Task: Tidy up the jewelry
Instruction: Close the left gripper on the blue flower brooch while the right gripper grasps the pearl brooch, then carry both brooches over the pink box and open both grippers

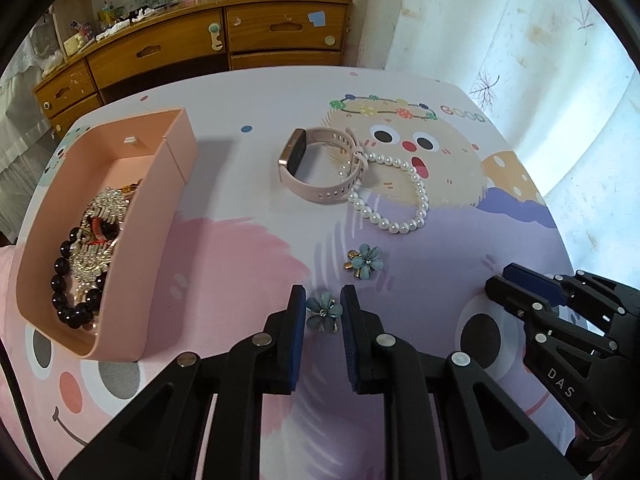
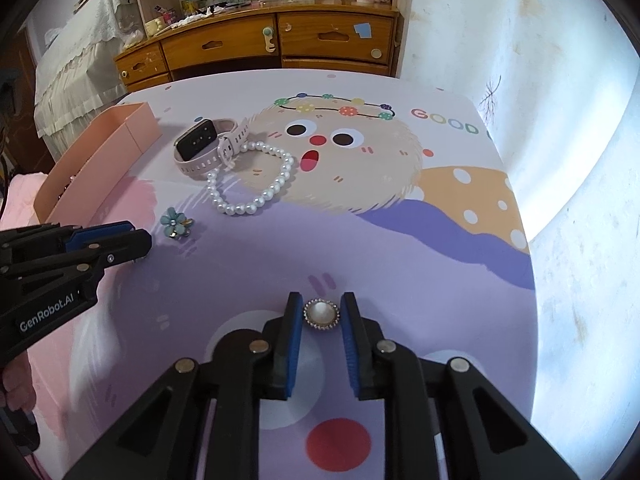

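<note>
A teal flower brooch (image 1: 323,312) is being straddled by the left gripper (image 1: 322,300), a pearl button (image 2: 321,315) by the right gripper (image 2: 321,305); both jaws are being held open, with a second flower brooch (image 1: 364,261) just beyond.

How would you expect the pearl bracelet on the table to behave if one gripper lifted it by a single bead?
The pearl bracelet would probably hang limp, being a loop of separate strung beads. Its glossy round beads look slippery for flat pads. One end lies against the pink watch strap, so it may drag or snag there.
</note>
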